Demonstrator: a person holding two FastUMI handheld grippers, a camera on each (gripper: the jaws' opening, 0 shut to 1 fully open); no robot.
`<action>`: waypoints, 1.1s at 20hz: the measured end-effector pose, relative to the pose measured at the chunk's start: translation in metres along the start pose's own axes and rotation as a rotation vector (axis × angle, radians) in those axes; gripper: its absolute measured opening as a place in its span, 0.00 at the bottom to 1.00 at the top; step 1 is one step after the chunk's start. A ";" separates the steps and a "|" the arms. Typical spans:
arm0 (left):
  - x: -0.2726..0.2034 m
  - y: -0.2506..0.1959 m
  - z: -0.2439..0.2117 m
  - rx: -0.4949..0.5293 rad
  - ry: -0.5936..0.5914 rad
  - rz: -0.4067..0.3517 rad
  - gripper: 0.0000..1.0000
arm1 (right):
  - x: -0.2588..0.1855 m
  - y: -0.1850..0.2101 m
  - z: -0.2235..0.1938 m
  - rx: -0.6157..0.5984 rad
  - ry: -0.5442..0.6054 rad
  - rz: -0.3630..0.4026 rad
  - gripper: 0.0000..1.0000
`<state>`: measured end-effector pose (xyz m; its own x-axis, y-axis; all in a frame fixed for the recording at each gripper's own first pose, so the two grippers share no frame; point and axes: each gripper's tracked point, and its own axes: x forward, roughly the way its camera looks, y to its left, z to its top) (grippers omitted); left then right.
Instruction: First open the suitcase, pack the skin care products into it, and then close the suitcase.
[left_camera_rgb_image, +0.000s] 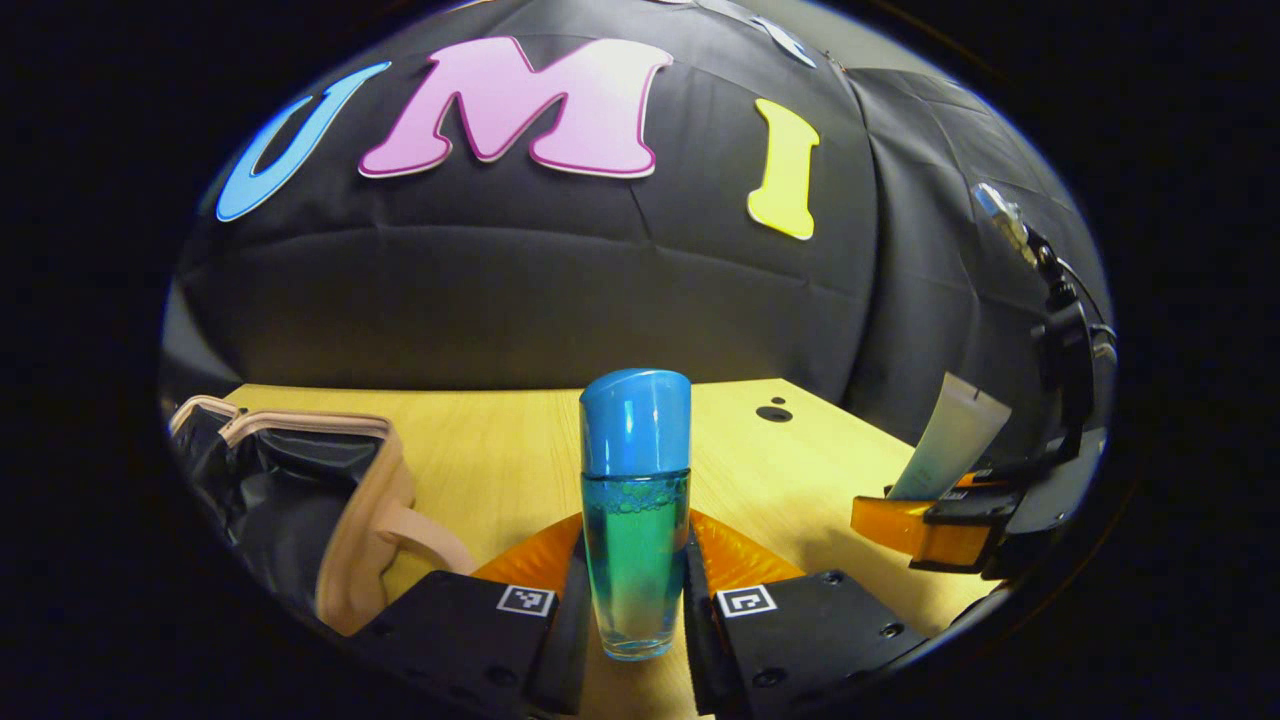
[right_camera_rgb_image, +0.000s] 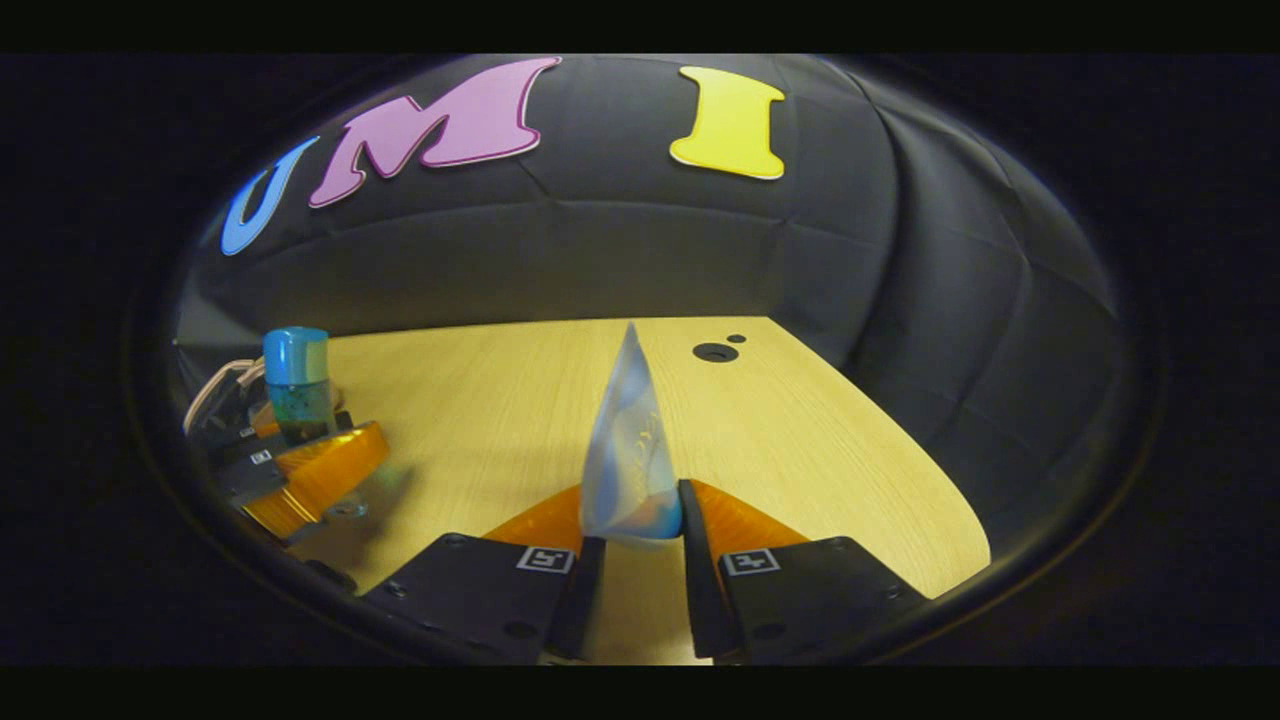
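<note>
The left claw (left_camera_rgb_image: 636, 590) grips a blue-capped bottle (left_camera_rgb_image: 636, 510) upright; the right claw (right_camera_rgb_image: 632, 545) pinches a pale tube (right_camera_rgb_image: 630, 450) by its base. The open suitcase (left_camera_rgb_image: 300, 500) sits lower left of the left gripper view, and the tall bottle could tip on release there.

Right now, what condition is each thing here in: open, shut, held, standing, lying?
Beige soft suitcase with black lining: open, on the wooden table's left side.
Clear bottle of blue-green liquid with blue cap: capped, upright, clamped between the left tool fingers.
Pale squeeze tube: upright, crimped end up, clamped in the right tool.
Light wooden table: bears the suitcase.
</note>
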<state>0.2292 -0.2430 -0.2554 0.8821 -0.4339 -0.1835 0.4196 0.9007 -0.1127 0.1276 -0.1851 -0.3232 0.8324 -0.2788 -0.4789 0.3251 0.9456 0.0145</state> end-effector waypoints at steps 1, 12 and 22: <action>-0.009 0.007 0.012 -0.010 -0.016 0.011 0.44 | -0.005 0.006 0.006 0.001 -0.013 0.013 0.39; -0.145 0.199 0.030 -0.014 0.154 0.328 0.48 | -0.110 0.187 0.073 -0.036 -0.083 0.397 0.38; -0.140 0.283 -0.055 -0.001 0.531 0.322 0.48 | -0.162 0.273 0.088 -0.041 -0.090 0.560 0.38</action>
<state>0.2128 0.0715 -0.3155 0.7370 -0.0924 -0.6696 0.1498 0.9883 0.0285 0.1210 0.1037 -0.1646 0.9084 0.2551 -0.3312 -0.1929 0.9586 0.2093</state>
